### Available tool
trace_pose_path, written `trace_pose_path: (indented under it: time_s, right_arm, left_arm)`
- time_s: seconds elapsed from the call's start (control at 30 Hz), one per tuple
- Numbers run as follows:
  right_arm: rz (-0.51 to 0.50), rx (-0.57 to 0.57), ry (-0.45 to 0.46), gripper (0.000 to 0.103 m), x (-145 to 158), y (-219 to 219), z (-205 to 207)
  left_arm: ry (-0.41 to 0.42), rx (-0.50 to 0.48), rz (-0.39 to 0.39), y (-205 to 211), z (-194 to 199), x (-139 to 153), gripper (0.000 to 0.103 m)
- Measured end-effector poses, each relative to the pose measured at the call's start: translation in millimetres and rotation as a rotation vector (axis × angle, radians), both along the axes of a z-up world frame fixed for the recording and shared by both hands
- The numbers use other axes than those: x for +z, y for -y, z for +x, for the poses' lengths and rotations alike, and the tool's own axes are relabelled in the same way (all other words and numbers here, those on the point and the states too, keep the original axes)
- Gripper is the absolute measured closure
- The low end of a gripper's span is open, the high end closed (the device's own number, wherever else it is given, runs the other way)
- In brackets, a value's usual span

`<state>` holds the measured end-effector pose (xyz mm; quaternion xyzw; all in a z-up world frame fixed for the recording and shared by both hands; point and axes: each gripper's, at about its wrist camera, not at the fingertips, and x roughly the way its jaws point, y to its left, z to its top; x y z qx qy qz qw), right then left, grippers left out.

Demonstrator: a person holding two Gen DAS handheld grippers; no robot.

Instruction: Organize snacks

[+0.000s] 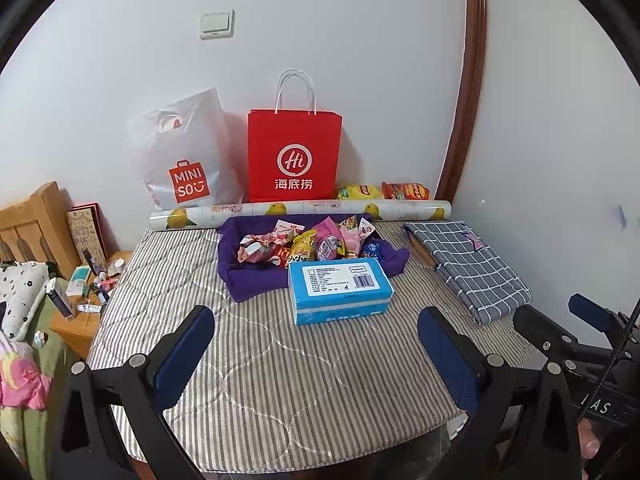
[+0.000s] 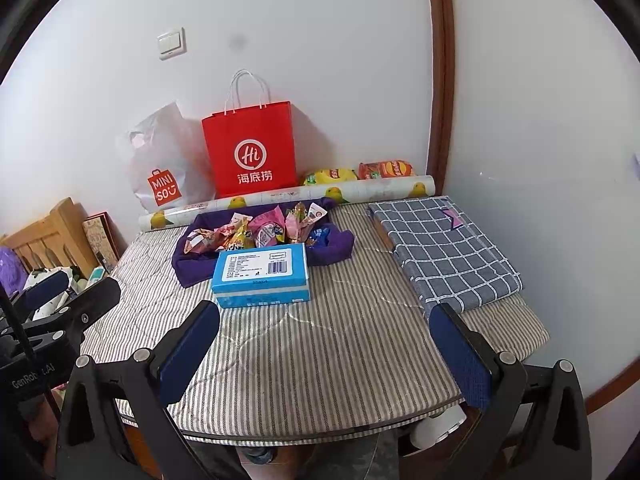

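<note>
Claws [image 1: 316, 356] wide — snacks [image 1: 308, 242] well ahead

A red paper bag [image 1: 294, 156] and white plastic bag [image 1: 182, 152] lean against the wall behind a folded checked cloth [image 1: 468, 264].

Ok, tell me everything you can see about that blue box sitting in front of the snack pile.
The blue box is a rectangular pack, light blue with a glossy look, lying flat on the striped pad. Its top carries a white label with small print and a barcode near the right end; the front side shows white print too small to read. Its back edge meets the purple cloth that holds the snacks. It looks closed and undamaged. Neither gripper touches it.
</note>
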<state>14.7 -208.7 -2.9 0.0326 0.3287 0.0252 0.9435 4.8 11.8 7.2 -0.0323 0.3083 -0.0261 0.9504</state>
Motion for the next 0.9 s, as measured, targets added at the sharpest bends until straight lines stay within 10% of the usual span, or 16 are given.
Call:
trace_pose_path:
  time_s: [0.9]
  right_arm:
    - [0.003, 0.002, 0.003, 0.000, -0.5, -0.4, -1.8]
  left_arm:
    - [-0.004, -0.002, -0.012, -2.8, -1.8, 1.2, 0.000]
